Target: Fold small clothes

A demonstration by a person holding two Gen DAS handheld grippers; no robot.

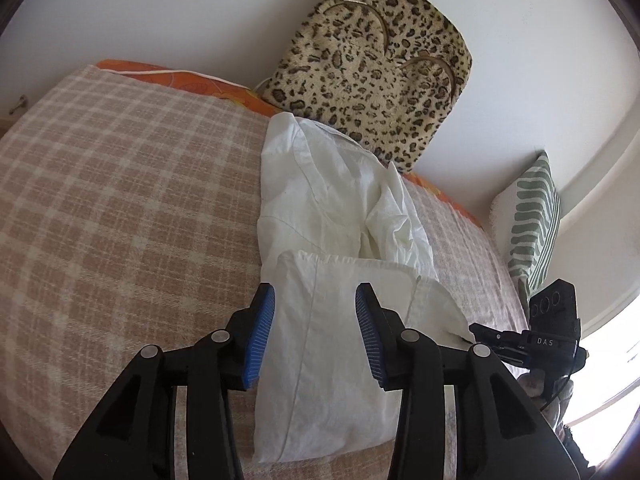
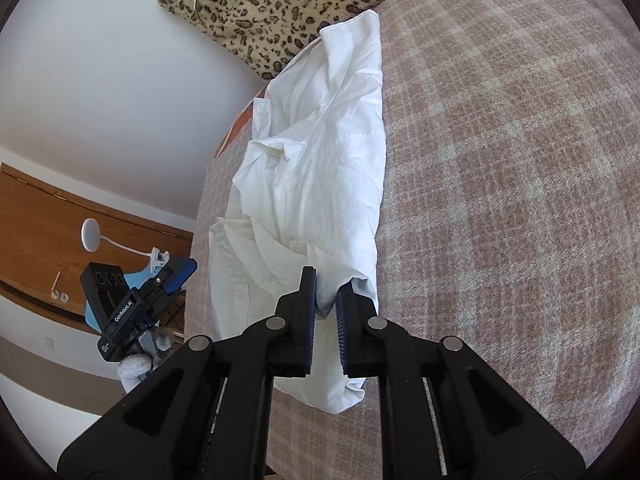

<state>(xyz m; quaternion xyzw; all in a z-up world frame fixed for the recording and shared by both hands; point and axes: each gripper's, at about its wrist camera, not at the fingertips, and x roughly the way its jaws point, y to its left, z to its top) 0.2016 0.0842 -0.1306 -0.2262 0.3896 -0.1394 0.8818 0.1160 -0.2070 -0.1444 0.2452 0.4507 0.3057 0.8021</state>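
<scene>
Pink-and-cream checked blanket (image 1: 120, 200) covers a bed; right tool (image 2: 326, 320) is clamped on a crumpled white cotton shirt (image 2: 320, 168), left tool (image 1: 316, 336) spread wide above it.

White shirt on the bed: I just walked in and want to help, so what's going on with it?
A person with a gripper in each hand is folding the white shirt on the checked blanket. The right gripper is pinching a bunched edge of the shirt at its near end. The left gripper is open above the folded-over near part, gripping nothing. The shirt is partly folded, its far half still rumpled, near the leopard cushion.
</scene>
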